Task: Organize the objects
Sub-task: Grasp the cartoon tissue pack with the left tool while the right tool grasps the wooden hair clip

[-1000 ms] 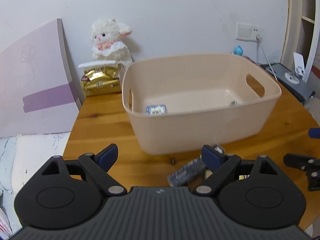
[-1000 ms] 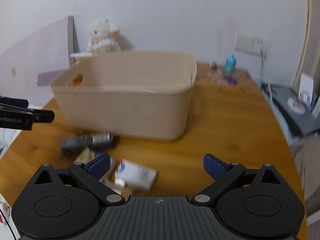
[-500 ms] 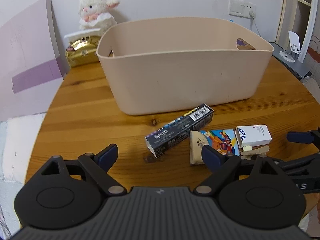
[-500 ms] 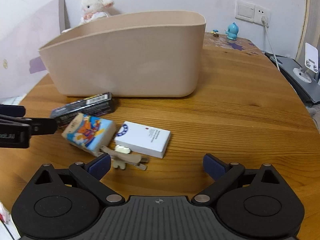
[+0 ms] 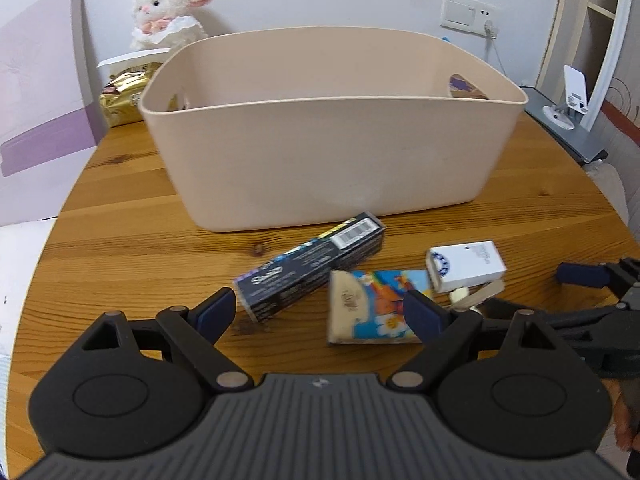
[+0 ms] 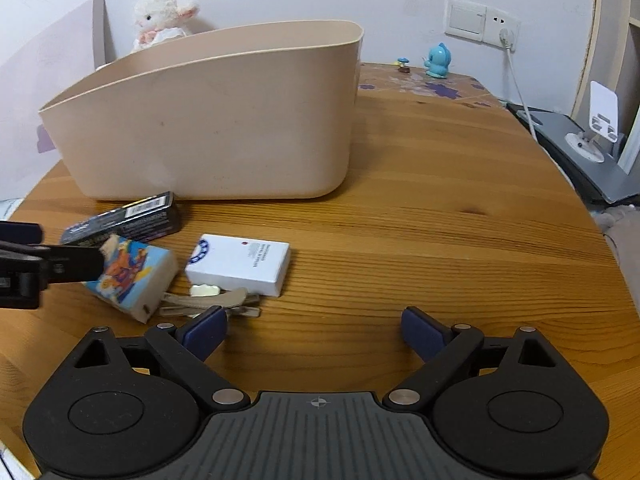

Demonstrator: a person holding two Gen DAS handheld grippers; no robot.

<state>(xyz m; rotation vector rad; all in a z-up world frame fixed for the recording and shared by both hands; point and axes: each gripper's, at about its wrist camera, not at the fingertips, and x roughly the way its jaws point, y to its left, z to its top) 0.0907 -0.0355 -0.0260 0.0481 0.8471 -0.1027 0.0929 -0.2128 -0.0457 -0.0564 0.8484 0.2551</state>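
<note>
A beige plastic bin [image 5: 332, 148] [image 6: 216, 124] stands on the round wooden table. In front of it lie a long dark box [image 5: 308, 266] [image 6: 124, 220], a colourful cartoon box [image 5: 372, 306] [image 6: 132, 272], a white box [image 5: 466, 266] [image 6: 240, 264] and a beige hair clip [image 5: 474, 294] [image 6: 208, 300]. My left gripper [image 5: 320, 312] is open and empty, low over the table, with the dark box and the cartoon box between its fingers. My right gripper [image 6: 314, 328] is open and empty, just right of the hair clip and nearer than the white box.
A white plush lamb [image 5: 168, 12] and a gold packet [image 5: 124, 96] sit behind the bin at the left. A purple board [image 5: 40, 96] leans at the left edge. A blue figurine [image 6: 438, 60] and a wall socket with cable [image 6: 508, 32] are at the back right.
Both grippers have come down and forward toward the objects in front of the bin. The objects now look larger and closer. Nothing was picked up.
</note>
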